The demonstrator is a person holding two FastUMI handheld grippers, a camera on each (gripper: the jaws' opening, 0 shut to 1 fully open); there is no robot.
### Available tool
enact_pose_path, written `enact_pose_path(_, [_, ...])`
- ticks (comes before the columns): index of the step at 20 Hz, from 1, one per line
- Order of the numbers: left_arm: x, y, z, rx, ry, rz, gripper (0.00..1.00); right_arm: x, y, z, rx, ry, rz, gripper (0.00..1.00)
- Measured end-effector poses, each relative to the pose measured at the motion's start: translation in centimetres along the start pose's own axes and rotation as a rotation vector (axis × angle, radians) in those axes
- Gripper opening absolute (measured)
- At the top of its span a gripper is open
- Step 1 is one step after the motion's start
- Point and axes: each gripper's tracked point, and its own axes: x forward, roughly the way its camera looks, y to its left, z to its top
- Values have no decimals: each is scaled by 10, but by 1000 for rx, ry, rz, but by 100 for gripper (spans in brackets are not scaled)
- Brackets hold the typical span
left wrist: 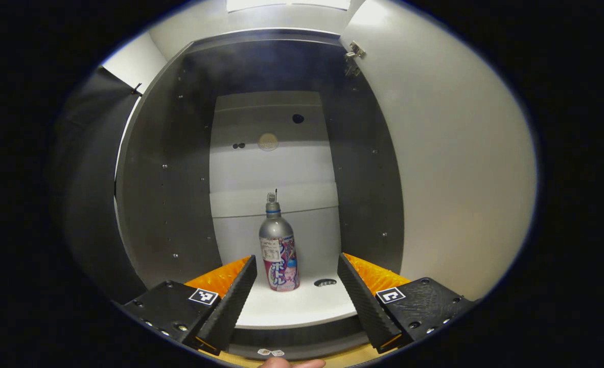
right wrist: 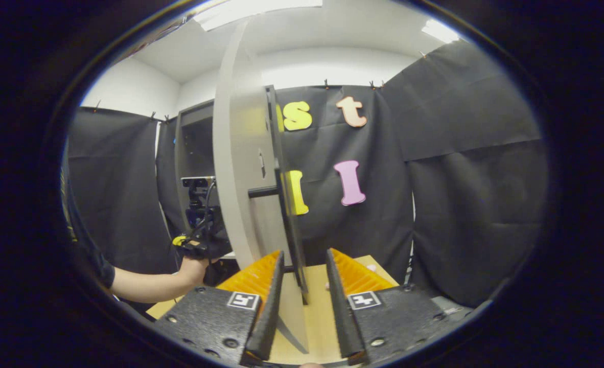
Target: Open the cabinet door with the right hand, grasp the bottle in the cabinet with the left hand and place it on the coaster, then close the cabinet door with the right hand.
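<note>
The bottle, silver with a pink label and a blue-ringed cap, stands upright on the white cabinet floor, straight ahead in the left gripper view. My left gripper is open in front of the cabinet opening, short of the bottle, which sits in line with the gap between the fingers. The cabinet door stands swung open, seen edge-on in the right gripper view, with its black handle on the far face. My right gripper straddles the door's lower edge; a gap shows beside the right finger.
The cabinet has dark side walls and a pale back panel. The open door's white inner face runs along the right of the left gripper view. A wooden table lies under the door. A hand holds the left gripper's body near the cabinet.
</note>
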Motion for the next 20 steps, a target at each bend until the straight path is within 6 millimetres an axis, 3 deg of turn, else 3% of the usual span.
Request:
enact_pose_path(3, [36, 10, 11, -2, -11, 44, 96, -5, -22, -5, 1, 16, -71, 76])
enact_pose_path(8, [85, 26, 7, -16, 56, 78, 96, -8, -38, -20, -8, 63, -124, 78])
enact_pose_path(9, [91, 30, 4, -10, 68, 93, 96, -7, -38, -24, -6, 76, -125, 74])
enact_pose_path(10, [96, 34, 1, -8, 76, 106, 96, -5, -37, -26, 0, 87, -120, 78])
enact_pose_path(11, [101, 33, 1, -17, 74, 103, 96, -2, -36, -27, 5, 95, -114, 74])
enact_pose_path(12, [106, 30, -1, -31, 81, 88, 96, 0, -35, -28, 2, 101, -112, 78])
enact_pose_path(16, [124, 28, -20, 4, 138, 82, 96, 6, -36, -28, -24, 105, -116, 78])
enact_pose_path(20, [128, 27, -27, 49, 137, 103, 96, 9, -38, -31, -35, 118, -126, 78])
